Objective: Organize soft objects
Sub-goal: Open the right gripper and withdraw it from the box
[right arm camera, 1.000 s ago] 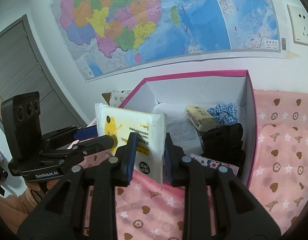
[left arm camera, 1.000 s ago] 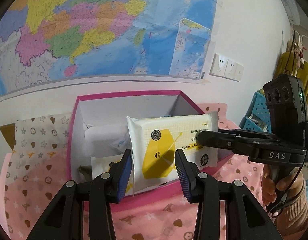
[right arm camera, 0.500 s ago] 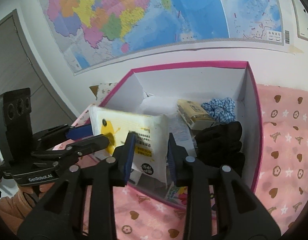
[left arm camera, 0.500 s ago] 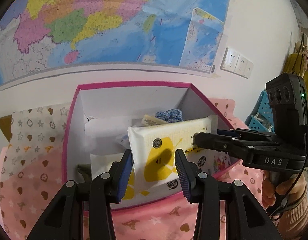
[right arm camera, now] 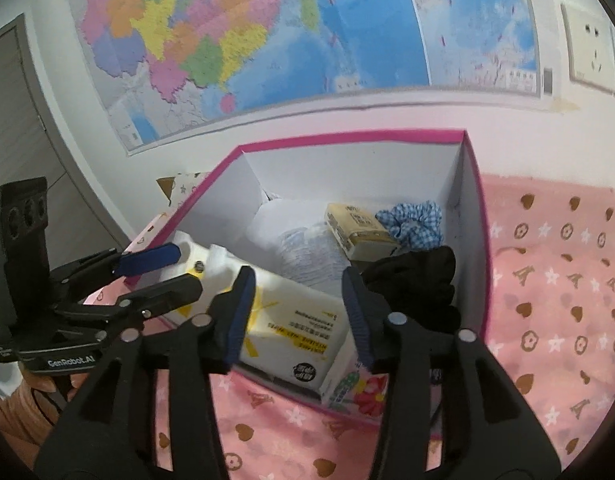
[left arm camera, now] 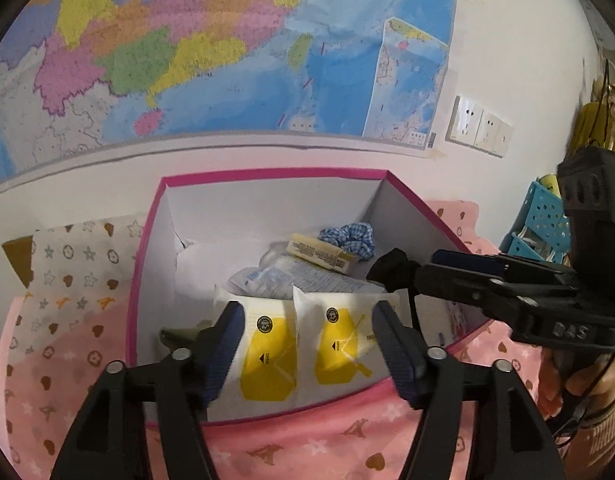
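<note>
A pink-rimmed white box (left arm camera: 267, 174) (right arm camera: 347, 136) stands on a pink patterned cloth. Two white-and-yellow wet-wipe packs lie at its front: one on the left (left arm camera: 265, 354), one on the right (left arm camera: 343, 344) (right arm camera: 295, 320). My left gripper (left arm camera: 307, 344) is open above them, empty. My right gripper (right arm camera: 297, 314) is open over the right pack, its jaws apart and not touching it; it shows in the left wrist view (left arm camera: 447, 272). Behind lie a clear plastic packet (left arm camera: 291, 276), a tissue pack (right arm camera: 355, 228), a blue checked scrunchie (right arm camera: 411, 222) and black fabric (right arm camera: 419, 276).
A map covers the wall (left arm camera: 227, 48) behind the box. Wall sockets (left arm camera: 479, 126) sit to the right. A blue perforated basket (left arm camera: 543, 224) stands at the far right. A star-patterned cloth (left arm camera: 75, 264) lies left of the box. A grey door (right arm camera: 15, 112) is at far left.
My right gripper lowered the wet-wipe pack into the box beside the other pack and opened, releasing it. My left gripper opened wider.
</note>
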`<state>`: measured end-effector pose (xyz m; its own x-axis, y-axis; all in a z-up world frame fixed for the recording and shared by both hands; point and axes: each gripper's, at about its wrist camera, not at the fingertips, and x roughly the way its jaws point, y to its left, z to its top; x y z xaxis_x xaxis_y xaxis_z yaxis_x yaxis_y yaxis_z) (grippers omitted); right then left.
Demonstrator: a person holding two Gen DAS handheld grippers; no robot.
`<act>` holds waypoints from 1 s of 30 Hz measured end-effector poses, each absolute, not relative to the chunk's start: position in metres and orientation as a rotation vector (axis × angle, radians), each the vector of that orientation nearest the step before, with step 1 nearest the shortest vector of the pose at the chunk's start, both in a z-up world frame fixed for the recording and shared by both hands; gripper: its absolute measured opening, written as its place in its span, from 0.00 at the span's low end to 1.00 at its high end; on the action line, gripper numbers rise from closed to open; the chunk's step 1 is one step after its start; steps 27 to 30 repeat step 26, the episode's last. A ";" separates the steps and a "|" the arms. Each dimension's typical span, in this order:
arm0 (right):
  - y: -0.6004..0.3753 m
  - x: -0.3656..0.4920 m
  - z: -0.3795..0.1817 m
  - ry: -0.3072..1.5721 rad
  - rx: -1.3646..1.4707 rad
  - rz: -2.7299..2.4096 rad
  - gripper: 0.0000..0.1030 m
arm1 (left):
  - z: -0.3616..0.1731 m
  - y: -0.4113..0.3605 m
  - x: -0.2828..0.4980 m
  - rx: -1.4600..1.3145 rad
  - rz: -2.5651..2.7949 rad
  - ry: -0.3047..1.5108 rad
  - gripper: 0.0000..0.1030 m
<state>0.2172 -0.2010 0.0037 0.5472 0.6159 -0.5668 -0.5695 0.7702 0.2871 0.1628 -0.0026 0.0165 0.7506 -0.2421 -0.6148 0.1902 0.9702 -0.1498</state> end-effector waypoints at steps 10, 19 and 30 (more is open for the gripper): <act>-0.206 0.155 0.016 0.558 -0.047 0.682 0.78 | 0.028 -0.002 0.128 -0.064 -0.171 0.610 0.97; -0.211 0.110 -0.007 0.533 -0.097 0.600 1.00 | 0.015 0.005 0.086 -0.066 -0.049 0.599 1.00; -0.210 0.092 -0.024 0.574 -0.097 0.598 1.00 | -0.003 0.005 0.063 -0.060 0.015 0.618 1.00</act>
